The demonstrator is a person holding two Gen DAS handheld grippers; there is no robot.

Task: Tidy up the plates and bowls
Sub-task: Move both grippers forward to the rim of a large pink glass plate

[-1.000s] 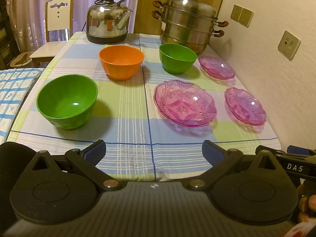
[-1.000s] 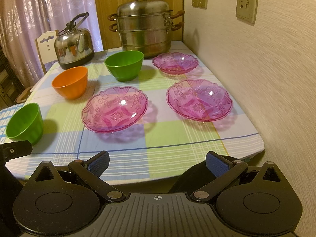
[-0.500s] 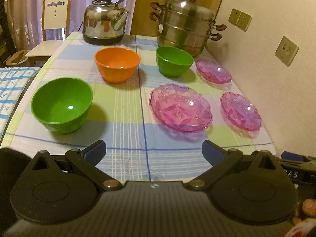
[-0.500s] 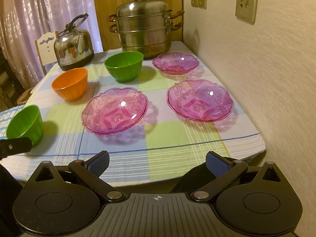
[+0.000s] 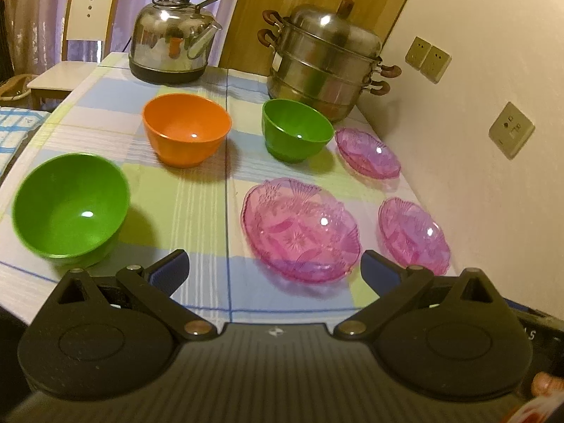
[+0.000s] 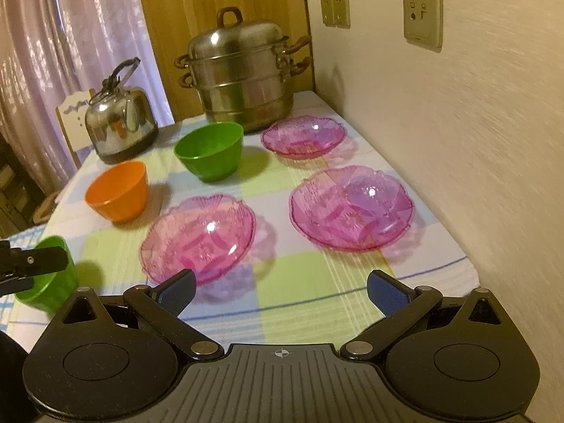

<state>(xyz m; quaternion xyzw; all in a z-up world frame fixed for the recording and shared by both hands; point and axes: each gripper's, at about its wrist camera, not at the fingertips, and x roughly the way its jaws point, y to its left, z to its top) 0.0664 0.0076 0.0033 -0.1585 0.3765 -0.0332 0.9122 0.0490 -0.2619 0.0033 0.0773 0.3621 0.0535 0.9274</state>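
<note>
Bowls (image 5: pixel 186 129) upright, mouths up; claws (image 5: pixel 274 271) spread.

Both tools share one build. The left gripper (image 5: pixel 273 271) has a matte black body with a ribbed grey centre panel, two round black discs with raised circles, triangular cut-outs, and black linkage bars pinned by silver rivets. Its fingertips (image 5: pixel 169 269) carry blue textured pads. A small white cross mark sits mid-body. The right gripper (image 6: pixel 280 290) looks identical, with blue pads (image 6: pixel 386 296). White letters and a bit of skin show at the left view's right edge.
</note>
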